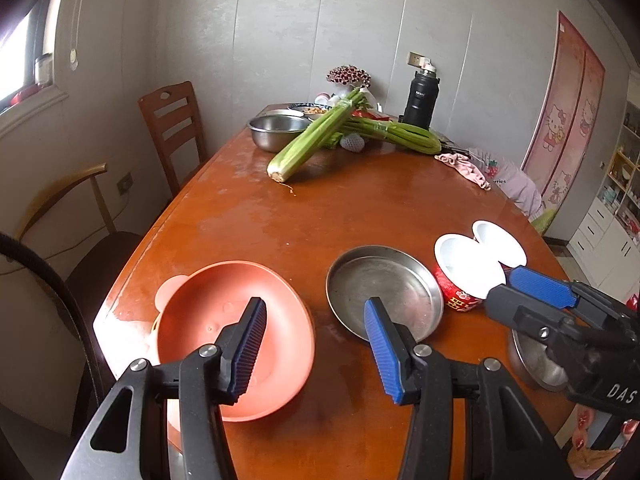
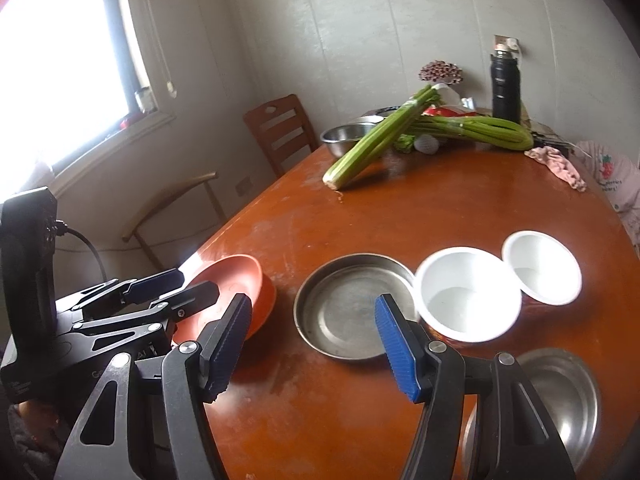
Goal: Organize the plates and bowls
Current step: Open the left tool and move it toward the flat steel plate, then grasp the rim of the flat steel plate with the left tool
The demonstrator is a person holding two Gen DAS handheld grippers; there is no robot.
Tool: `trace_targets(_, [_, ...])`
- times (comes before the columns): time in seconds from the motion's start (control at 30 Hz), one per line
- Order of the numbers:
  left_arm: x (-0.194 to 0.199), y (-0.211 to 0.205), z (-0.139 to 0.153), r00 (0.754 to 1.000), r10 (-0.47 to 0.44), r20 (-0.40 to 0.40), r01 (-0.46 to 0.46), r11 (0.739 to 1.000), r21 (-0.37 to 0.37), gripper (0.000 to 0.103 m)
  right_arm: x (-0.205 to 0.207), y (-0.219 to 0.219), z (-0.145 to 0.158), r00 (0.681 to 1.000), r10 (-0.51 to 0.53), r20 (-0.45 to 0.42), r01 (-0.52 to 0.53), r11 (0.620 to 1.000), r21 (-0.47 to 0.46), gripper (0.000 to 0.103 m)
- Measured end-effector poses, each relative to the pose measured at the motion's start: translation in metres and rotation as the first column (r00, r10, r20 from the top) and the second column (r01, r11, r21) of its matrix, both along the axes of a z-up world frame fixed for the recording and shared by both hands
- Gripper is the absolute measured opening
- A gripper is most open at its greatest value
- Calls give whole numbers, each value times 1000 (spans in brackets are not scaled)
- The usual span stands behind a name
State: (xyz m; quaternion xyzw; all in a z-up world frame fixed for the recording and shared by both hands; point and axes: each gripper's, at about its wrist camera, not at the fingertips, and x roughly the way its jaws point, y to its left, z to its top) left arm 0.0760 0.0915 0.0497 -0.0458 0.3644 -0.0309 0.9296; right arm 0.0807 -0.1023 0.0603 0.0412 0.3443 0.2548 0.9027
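From the left wrist camera, the left gripper (image 1: 316,344) hangs over the near edge of the wooden table (image 1: 360,208), its blue-padded jaws parted and gripping nothing. The left pad overlaps the salmon-pink plastic plate (image 1: 236,336), which lies flat below it; the right pad overlaps the near rim of the stainless steel plate (image 1: 384,292), which lies just right of the pink one. To the right of the steel plate stands a red bowl with a white inside (image 1: 464,276), touching a second white-lined bowl (image 1: 500,240) behind it. The right gripper (image 1: 532,296) reaches in from the right edge, its tip close beside the red bowl's rim; how far its jaws stand apart cannot be told here. Below it, a steel bowl (image 1: 536,364) is partly hidden. At the far end lie celery bunches (image 1: 316,136), a steel basin (image 1: 276,130) and a black flask (image 1: 420,98).

From the right wrist camera, the right gripper (image 2: 312,352) has its jaws well apart with nothing between them, above bare tabletop. The steel plate sits beyond and between the pads, the right pad overlapping its near rim. The two white-lined bowls lie to the right, the steel bowl at lower right, near the right finger. The left gripper (image 2: 172,284) shows at left, its tips over the pink plate's near side.
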Motion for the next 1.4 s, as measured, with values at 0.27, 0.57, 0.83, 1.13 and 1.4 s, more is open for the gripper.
trace_targets(0.27, [12,-13,-3,999,-37,-15,37,999,25,51,-4,-25,-8,997,-65,-39,66,998,11,66])
trace_targets(0.57, [27,-30,-8,996,-82,-45,84,995,50,51,-8,-31,-25,991,-93,-92,92,996,-16,66])
trace_targets(0.83, [39,-36,-13,993,-99,-67,104,992,68,51,-7,-22,-42,988,-74,-139,69,997,-41,66])
trace_targets(1.13, [51,-38,-25,989,-115,-95,124,988,89,52,1,-10,-59,981,-80,-177,70,996,-58,66])
trace_targets(1.4, [78,-37,-40,980,-129,-154,146,984,105,52,18,-4,-75,966,-112,-233,104,994,-46,66])
